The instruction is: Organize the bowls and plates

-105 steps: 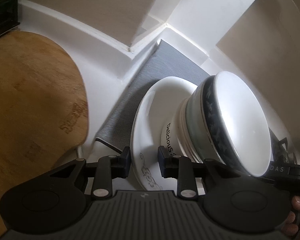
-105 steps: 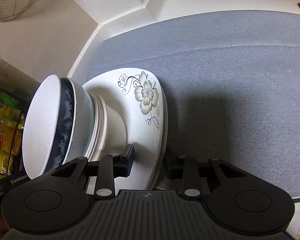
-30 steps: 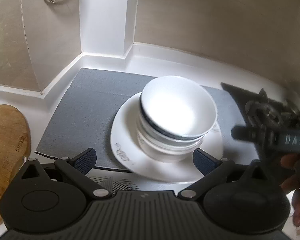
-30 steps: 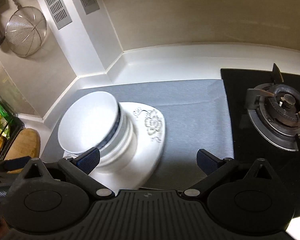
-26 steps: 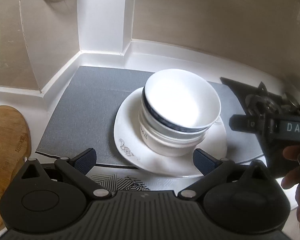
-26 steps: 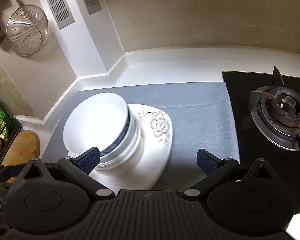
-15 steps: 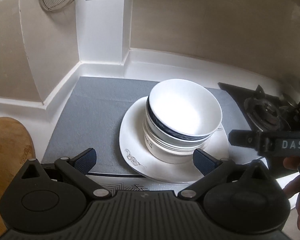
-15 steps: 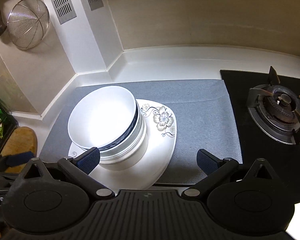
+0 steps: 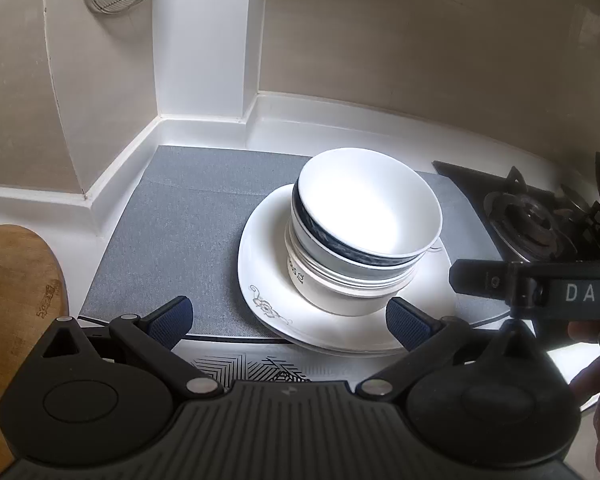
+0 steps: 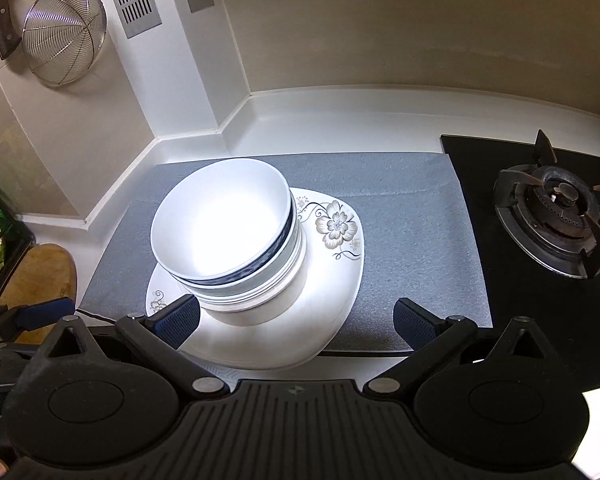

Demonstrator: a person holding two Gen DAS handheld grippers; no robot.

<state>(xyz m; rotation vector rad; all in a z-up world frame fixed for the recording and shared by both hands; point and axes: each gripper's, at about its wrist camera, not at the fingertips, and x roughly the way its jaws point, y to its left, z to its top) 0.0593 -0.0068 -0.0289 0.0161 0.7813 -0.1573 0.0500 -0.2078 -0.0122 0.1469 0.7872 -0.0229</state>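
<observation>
A stack of bowls (image 9: 360, 236) stands on a white plate with a flower print (image 9: 272, 276), which lies on a grey mat (image 9: 172, 232). The top bowl is white with a dark blue band. The stack also shows in the right wrist view (image 10: 228, 236), on the plate (image 10: 336, 248). My left gripper (image 9: 290, 322) is open and empty, in front of the plate. My right gripper (image 10: 296, 320) is open and empty, above the plate's near edge. The right gripper's finger (image 9: 484, 280) shows at the right of the left wrist view.
A gas burner (image 10: 556, 216) on a black hob lies right of the mat. A wooden cutting board (image 9: 12, 304) lies to the left. A wire strainer (image 10: 64, 32) and a knife hang on the wall. White walls close the back corner.
3.5 s ago both grippers were shut on the plate's rim with the stack tilted. Now the plate lies flat on the mat, both grippers are open and drawn back.
</observation>
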